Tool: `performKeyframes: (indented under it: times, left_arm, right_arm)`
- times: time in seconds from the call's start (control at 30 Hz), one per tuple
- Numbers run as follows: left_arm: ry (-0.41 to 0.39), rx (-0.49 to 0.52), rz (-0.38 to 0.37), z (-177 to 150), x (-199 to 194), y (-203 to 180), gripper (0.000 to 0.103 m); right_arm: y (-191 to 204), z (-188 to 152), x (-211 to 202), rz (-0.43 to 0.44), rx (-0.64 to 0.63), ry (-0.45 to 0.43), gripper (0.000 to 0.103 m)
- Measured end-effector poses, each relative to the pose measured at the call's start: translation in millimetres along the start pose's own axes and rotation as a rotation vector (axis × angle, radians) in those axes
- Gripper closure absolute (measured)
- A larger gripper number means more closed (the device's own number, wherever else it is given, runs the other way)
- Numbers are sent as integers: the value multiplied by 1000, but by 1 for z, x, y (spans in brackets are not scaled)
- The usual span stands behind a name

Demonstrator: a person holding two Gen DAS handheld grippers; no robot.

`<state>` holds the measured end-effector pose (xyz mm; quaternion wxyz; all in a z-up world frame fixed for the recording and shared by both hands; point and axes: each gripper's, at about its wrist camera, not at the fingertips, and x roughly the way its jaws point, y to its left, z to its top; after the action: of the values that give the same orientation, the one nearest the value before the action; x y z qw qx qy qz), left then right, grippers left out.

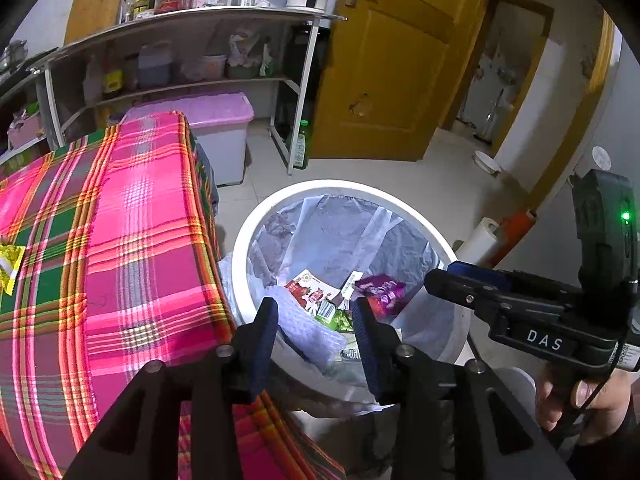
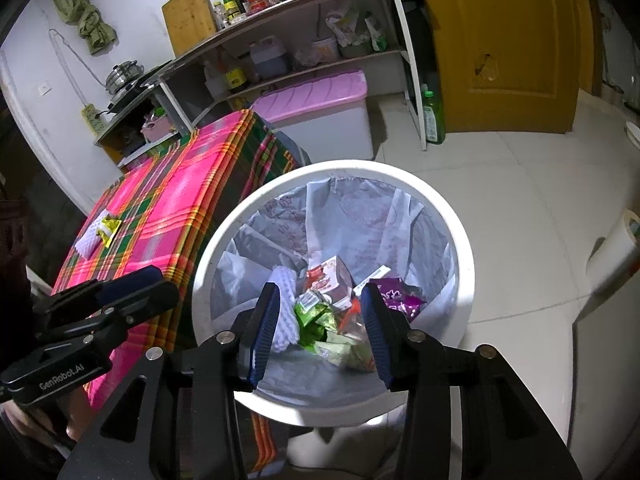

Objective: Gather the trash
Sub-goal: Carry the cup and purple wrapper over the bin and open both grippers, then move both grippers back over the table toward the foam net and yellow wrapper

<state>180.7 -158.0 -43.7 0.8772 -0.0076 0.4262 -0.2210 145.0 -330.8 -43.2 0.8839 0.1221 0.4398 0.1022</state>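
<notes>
A white trash bin (image 1: 256, 236) (image 2: 460, 224) with a plastic liner stands on the floor beside the table. Inside lie a red carton (image 2: 330, 276), a purple wrapper (image 2: 402, 294) (image 1: 382, 288), green wrappers (image 2: 316, 318) and a white foam net (image 2: 286, 312) (image 1: 304, 324). My left gripper (image 1: 316, 312) is open and empty over the bin's near rim. My right gripper (image 2: 320, 300) is open and empty over the bin; it also shows in the left wrist view (image 1: 436, 280). A yellow wrapper (image 2: 110, 227) (image 1: 10, 260) and a white foam piece (image 2: 90, 240) lie on the plaid tablecloth (image 1: 132, 240) (image 2: 168, 216).
A pink-lidded storage box (image 2: 320, 100) (image 1: 208, 116) stands behind the table. A metal shelf rack (image 2: 304, 24) holds bottles and containers. A green bottle (image 2: 434, 118) stands by the yellow door (image 2: 504, 40). A paper roll (image 2: 616, 248) lies on the floor at right.
</notes>
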Motion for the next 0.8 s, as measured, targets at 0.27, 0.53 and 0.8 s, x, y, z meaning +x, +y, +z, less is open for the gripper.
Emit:
performKeyframes:
  times: [0.27, 0.53, 0.8]
  left_arm:
    - [-34, -9, 0, -2, -17, 2, 65]
    - [-82, -26, 5, -10, -46, 8, 65]
    - [-148, -43, -16, -21, -82, 17, 65]
  right_arm:
    - [8, 2, -20, 1, -15, -33, 59]
    - [29, 0, -43, 12, -57, -64, 59]
    - [67, -6, -59, 45, -145, -86, 59]
